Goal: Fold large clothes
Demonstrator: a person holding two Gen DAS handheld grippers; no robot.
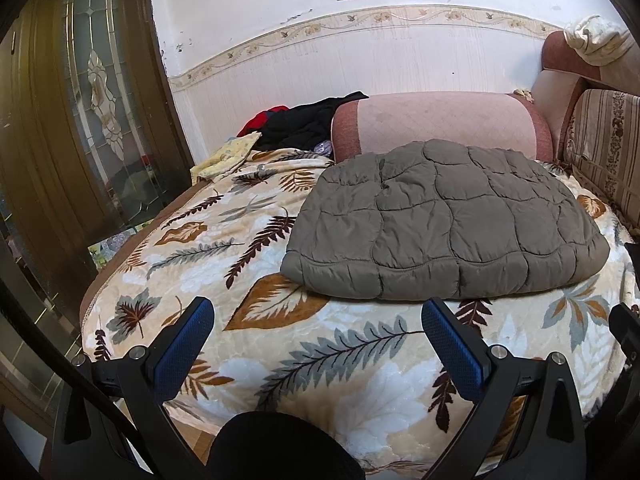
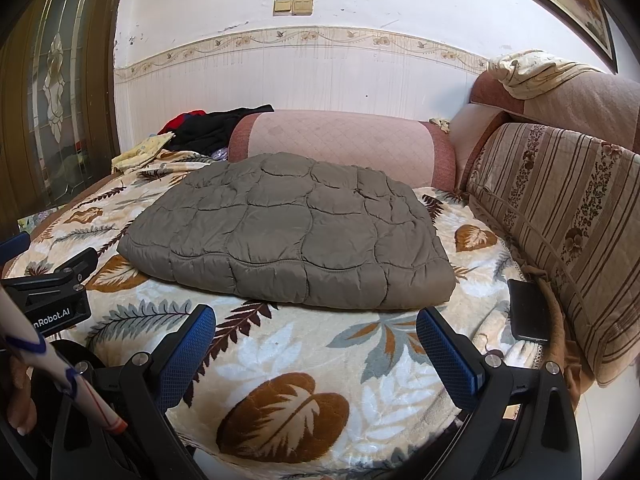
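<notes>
1. Both of my grippers hang over the near edge of the bed: the left gripper (image 1: 318, 312) and the right gripper (image 2: 316, 320) each have their blue pads spread wide, released, gripping nothing.
2. I see the grey quilted jacket (image 2: 292, 232) folded into a flat pad on the leaf-print blanket (image 2: 304, 364), just beyond both sets of fingers and apart from them.
3. Behind the jacket, at its far edge, lies a pink bolster (image 2: 340, 140).
4. Far left, a heap of black and red clothes (image 1: 304, 124) sits beside a yellow cloth (image 1: 228, 156).
5. On the right, a striped cushion (image 2: 560, 216) leans along the bed's side; a dark phone (image 2: 528, 312) lies between it and the jacket, near the jacket's right corner.
6. From the right wrist view, my left gripper's body shows at the left edge.
7. A wooden door with glass (image 1: 96, 92) stands at the far left.
</notes>
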